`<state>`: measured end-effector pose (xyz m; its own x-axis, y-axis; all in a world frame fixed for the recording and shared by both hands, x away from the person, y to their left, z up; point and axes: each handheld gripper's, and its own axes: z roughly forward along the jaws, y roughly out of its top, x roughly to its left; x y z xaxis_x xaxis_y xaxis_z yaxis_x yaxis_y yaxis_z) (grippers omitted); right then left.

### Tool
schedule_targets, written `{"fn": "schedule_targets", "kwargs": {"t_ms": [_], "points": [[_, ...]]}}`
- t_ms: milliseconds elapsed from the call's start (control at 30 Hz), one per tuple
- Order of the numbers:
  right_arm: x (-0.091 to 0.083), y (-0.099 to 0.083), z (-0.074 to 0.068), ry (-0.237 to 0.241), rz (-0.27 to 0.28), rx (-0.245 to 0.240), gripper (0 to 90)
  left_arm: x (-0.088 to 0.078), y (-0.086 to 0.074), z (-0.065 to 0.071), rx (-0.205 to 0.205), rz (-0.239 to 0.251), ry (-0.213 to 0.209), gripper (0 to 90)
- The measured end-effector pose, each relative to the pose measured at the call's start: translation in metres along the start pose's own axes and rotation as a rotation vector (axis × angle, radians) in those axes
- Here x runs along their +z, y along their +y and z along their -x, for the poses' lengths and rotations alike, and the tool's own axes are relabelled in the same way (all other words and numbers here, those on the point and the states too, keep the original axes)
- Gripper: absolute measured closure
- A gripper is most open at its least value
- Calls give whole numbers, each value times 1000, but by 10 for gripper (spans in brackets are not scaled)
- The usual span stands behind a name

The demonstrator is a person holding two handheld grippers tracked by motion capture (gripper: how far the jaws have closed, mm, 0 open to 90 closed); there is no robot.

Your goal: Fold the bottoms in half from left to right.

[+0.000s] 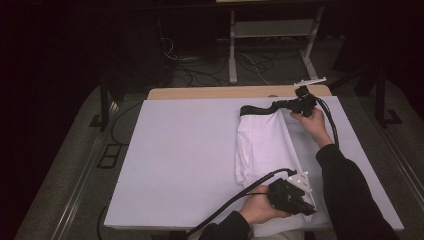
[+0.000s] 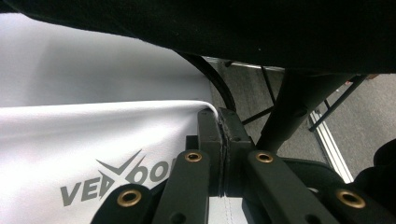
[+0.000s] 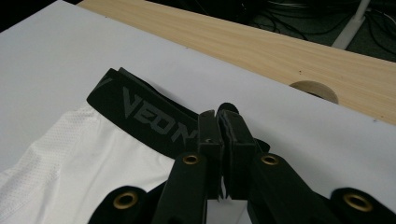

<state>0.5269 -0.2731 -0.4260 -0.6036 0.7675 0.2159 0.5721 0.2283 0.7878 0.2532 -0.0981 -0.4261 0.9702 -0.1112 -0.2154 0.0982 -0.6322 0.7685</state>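
With both claws clenched on the white shorts, right gripper at waistband, left gripper at hem, I judge the fold half done; laying flat remains.

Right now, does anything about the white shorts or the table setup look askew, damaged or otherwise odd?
Nothing stands out. The white shorts lie partly folded on the white table cover, undamaged. The right gripper is shut on the black waistband and the left gripper is shut on the hem end. Nothing is spilled.
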Motion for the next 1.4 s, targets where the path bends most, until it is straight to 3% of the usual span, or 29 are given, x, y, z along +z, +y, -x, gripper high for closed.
{"fn": "schedule_targets", "kwargs": {"t_ms": [500,567,633,733,833,1000,1200,1300,1400], "points": [[-1,-3,7,-5,-14,-34,841,26,7,-10,-62,-19,-13,863],[-1,-4,7,-4,-22,-16,789,27,6,-11,-82,-6,-12,729],[-3,-4,7,9,-15,6,684,26,4,-9,-85,30,25,623],[-5,-4,5,-11,-28,7,542,21,3,-7,-84,76,71,468],[-9,-6,3,37,-10,26,410,16,1,-6,-93,90,101,328],[-15,-5,-5,61,-6,15,223,7,-1,-8,-136,115,101,188],[-21,-3,-16,63,-7,4,8,-4,-3,-12,-144,136,123,71],[-25,-3,-21,37,4,1,0,-10,-5,-14,-155,137,146,6],[-28,-5,-24,37,11,7,0,-17,-7,-17,-160,144,156,0]]}}
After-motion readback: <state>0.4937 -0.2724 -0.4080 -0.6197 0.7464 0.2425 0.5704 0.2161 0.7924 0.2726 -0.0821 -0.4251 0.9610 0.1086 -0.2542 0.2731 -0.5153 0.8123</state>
